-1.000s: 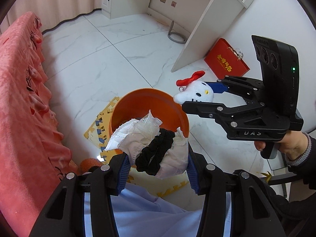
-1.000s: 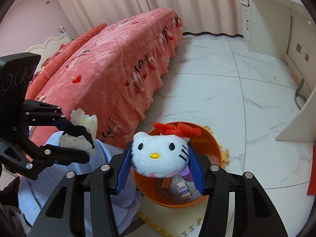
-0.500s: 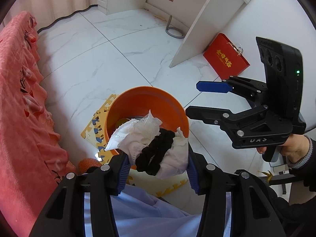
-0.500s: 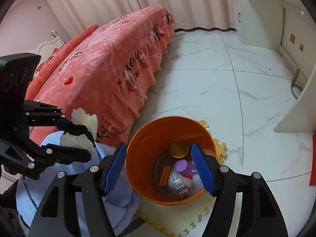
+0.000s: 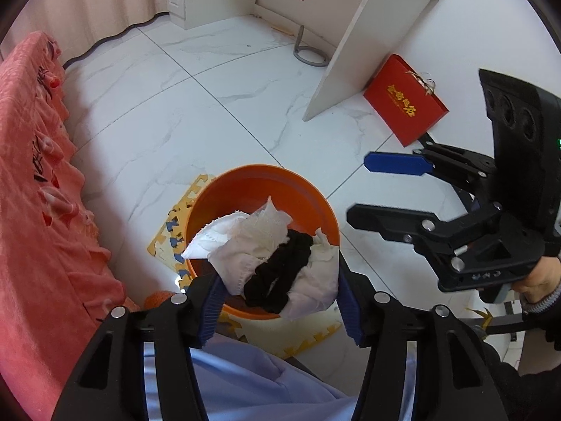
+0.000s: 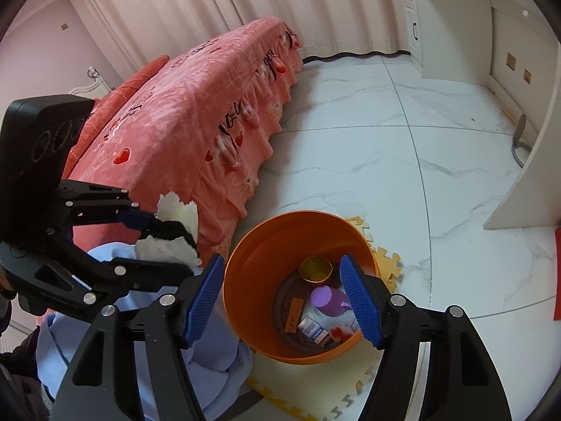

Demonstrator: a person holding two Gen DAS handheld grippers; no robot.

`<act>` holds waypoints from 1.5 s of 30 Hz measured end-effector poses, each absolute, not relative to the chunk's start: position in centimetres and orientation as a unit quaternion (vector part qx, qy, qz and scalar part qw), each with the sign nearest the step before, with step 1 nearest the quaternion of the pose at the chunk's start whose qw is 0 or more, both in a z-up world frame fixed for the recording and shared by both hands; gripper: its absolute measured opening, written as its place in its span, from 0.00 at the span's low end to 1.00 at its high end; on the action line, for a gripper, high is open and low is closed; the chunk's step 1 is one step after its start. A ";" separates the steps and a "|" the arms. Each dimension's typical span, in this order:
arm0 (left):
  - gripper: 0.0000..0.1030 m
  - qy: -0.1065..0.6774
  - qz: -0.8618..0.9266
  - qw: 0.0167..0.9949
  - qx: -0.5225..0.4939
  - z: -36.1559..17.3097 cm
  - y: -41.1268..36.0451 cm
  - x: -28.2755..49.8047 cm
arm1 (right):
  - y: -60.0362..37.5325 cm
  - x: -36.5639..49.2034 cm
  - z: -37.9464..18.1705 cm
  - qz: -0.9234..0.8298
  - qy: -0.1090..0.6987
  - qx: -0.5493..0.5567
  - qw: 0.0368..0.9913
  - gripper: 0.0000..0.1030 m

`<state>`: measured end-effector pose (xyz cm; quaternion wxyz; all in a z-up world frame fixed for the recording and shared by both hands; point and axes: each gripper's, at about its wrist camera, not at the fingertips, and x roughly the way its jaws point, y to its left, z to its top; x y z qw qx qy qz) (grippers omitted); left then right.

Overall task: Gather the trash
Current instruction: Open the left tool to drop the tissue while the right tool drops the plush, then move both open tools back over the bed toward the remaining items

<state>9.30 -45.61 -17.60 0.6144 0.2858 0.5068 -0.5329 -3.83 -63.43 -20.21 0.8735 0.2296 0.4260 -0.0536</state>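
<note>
Over orange bin (image 5: pixel 259 189), left gripper (image 5: pixel 277 301) jaws opening

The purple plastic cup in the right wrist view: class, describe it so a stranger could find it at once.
Find the pink-covered bed; beside it on the white floor stands a round orange plastic bin. The purple plastic cup lies at the bottom, just below a shiny gold cup, beside small cartons. It is the only purple thing there.

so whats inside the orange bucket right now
In the orange bucket: a gold cup, a purple cup, a small orange box, a blue-and-white packet, something red and white. The right gripper's pad covers part of it.
</note>
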 end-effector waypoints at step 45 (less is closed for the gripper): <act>0.81 0.486 -0.432 0.732 0.202 -11.6 -31.1 10.1 | -50.9 0.2 -13.6 0.077 0.420 0.161 0.890 0.72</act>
